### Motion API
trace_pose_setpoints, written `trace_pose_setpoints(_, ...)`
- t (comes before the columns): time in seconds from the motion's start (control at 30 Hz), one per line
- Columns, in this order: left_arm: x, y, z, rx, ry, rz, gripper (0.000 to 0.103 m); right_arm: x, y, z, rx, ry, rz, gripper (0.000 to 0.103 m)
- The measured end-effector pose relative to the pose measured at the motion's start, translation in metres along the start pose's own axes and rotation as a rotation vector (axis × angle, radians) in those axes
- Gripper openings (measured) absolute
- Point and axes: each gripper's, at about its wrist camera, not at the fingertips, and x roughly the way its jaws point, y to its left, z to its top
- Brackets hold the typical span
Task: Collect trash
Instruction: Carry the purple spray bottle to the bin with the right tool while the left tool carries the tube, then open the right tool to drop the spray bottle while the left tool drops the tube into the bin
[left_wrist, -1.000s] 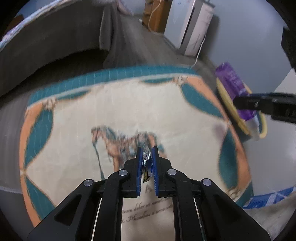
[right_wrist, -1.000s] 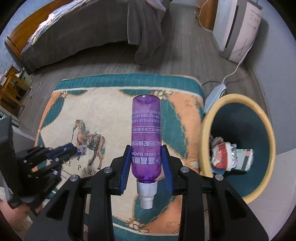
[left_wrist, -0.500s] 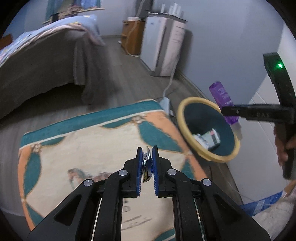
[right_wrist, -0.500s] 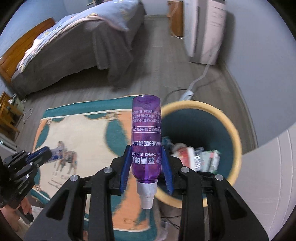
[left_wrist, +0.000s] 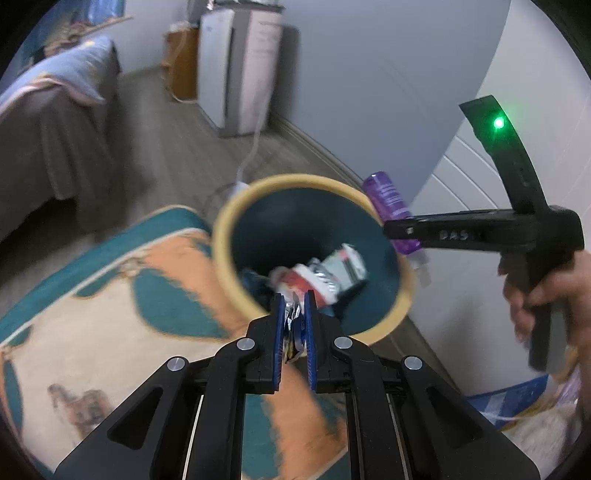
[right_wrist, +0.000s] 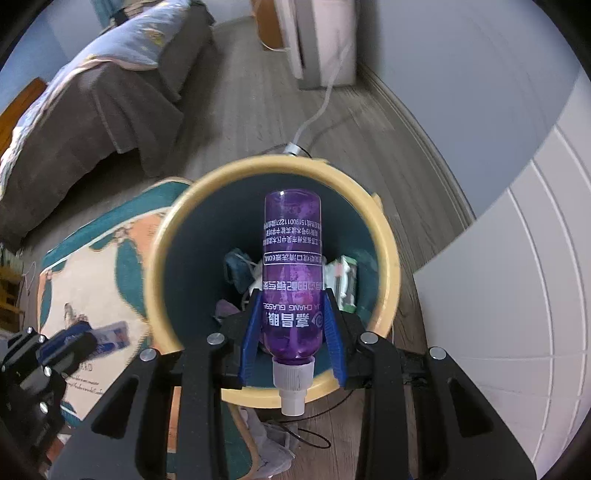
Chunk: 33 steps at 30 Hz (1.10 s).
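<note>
From the left wrist we see our left gripper (left_wrist: 294, 314) clamped tight on a small crumpled wrapper (left_wrist: 293, 325), silvery with blue, its blue pads pressed against it. The wrapper hangs just over the near rim of the yellow-rimmed bin (left_wrist: 221, 236), whose dark teal inside already holds a red-and-white packet and other scraps (left_wrist: 332, 273). Beyond the bin's far side our right gripper (left_wrist: 397, 230) shows from the side, a hand (left_wrist: 543, 295) on its handle, with the purple bottle (left_wrist: 388, 199) in its grip.

From the right wrist we see our right gripper (right_wrist: 291, 314) closed partway around the purple bottle (right_wrist: 291, 266), pads squeezing its lower body, white cap toward the camera. The bottle sits over the bin's (right_wrist: 388, 266) open mouth. The patterned rug (right_wrist: 92, 280) lies left of the bin, and our left gripper (right_wrist: 79, 338) appears at the lower left edge.
</note>
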Motion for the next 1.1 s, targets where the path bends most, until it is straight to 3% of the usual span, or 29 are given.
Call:
trace_pose_setpoints(0.27,0.058,-0.022,0.014,0.123,0.095,0.048,0.011,0.023,0.002,-0.001,0.028,0.032,0.001,0.032)
trace_pose_setpoints(0.6,0.076,-0.008,0.042,0.065,0.058,0.094,0.012,0.023,0.012,0.014,0.055,-0.064,0.031,0.032)
trace_pose_setpoints(0.67,0.076,-0.006,0.044,0.065,0.055,0.101,0.015,0.020,0.012,0.017,0.070,-0.093,0.043,0.042)
trace_pose_setpoints(0.7,0.075,-0.005,0.044,0.065,0.052,0.102,0.020,0.018,0.011,0.018,0.084,-0.111,0.045,0.060)
trace_pose_setpoints(0.73,0.074,-0.003,0.045,0.061,0.047,0.102,0.024,0.017,0.011,0.020,0.092,-0.123,0.046,0.068)
trace_pose_setpoints(0.83,0.074,0.001,0.044,0.050,0.039,0.114,0.052,0.018,0.009,0.023,0.106,-0.131,0.034,0.070)
trace_pose_setpoints(0.9,0.074,0.004,0.042,0.047,0.035,0.124,0.076,0.021,0.007,0.023,0.114,-0.122,0.027,0.072)
trace_pose_setpoints(1.0,0.072,0.008,0.038,0.046,0.031,0.143,0.090,0.026,0.004,0.022,0.126,-0.100,0.024,0.078)
trace_pose_setpoints(1.1,0.071,0.012,0.036,0.038,0.024,0.153,0.092,0.025,0.001,0.021,0.139,-0.095,0.022,0.085)
